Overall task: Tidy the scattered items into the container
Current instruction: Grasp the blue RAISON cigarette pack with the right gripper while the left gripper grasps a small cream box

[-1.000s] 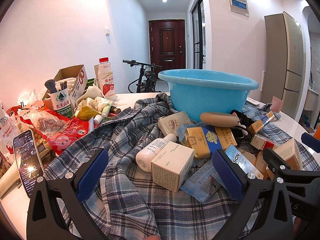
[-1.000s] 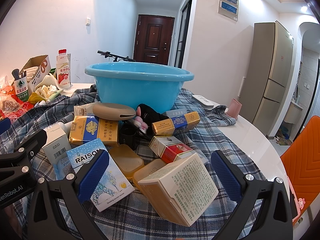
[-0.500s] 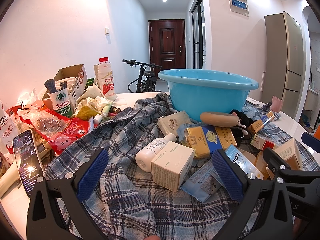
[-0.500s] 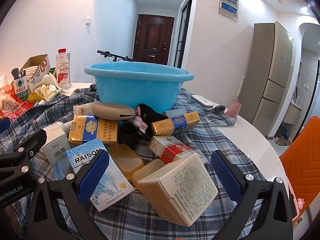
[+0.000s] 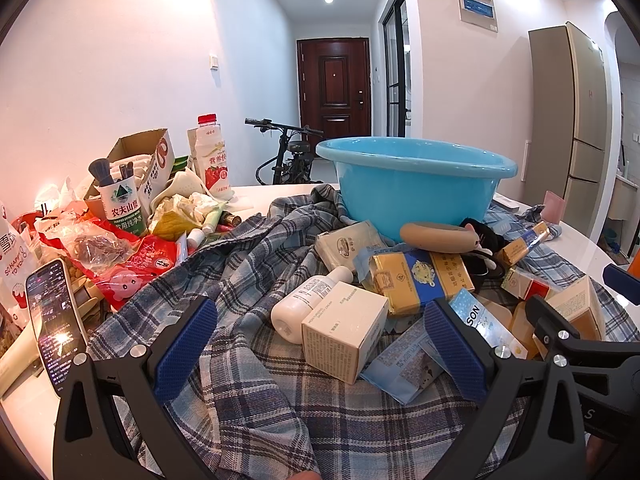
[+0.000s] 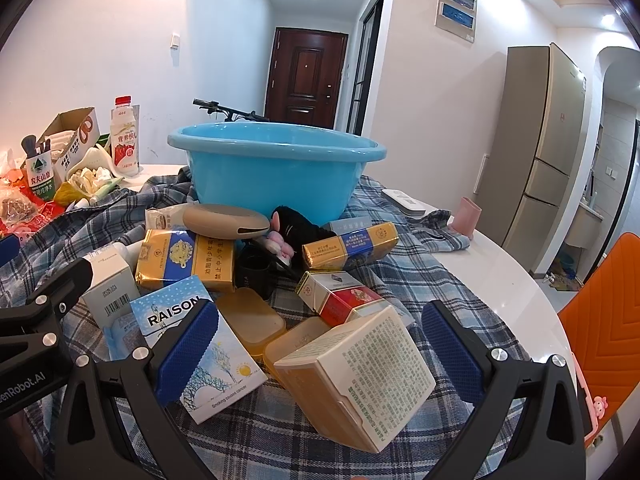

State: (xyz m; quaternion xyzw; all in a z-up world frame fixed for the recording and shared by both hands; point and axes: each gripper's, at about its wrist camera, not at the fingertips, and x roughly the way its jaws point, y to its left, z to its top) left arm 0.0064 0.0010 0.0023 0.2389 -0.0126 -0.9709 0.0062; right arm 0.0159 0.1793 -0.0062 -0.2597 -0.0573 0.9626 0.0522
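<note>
The inside of the blue tub [image 5: 416,176] is hiding behind its wall in both views, so I cannot tell what is lying in it; the tub is sitting on a checked cloth [image 5: 256,392] at the far side of the heap. A black thing [image 6: 298,226] with pink bits, just in front of the tub, is too tangled to make out; a tan case [image 6: 226,221] is lying just in front of the tub too, resting on a gold box [image 6: 186,258]. A dark cup [image 6: 254,270] behind the gold box is showing only in part. The blue RAISON box [image 6: 200,346] in front of the tub is partly hiding behind a gripper pad in the right view, and its name is being cut to "SON" in the left view. A white bottle [image 5: 310,302] and a white box [image 5: 344,336] are lying in front of the tub and to its left; a red pack [image 6: 340,298] and a big tan box [image 6: 360,376] are lying in front and to its right.

The left gripper [image 5: 320,348] is sitting low over the cloth, pointing at the tub, its pads wide apart, holding nothing; the white box is lying between them. The right gripper [image 6: 320,354] is pointing at the tub too, pads wide apart, with the big tan box between them but not being squeezed; each gripper is peeking into the side of the other's view.
</note>
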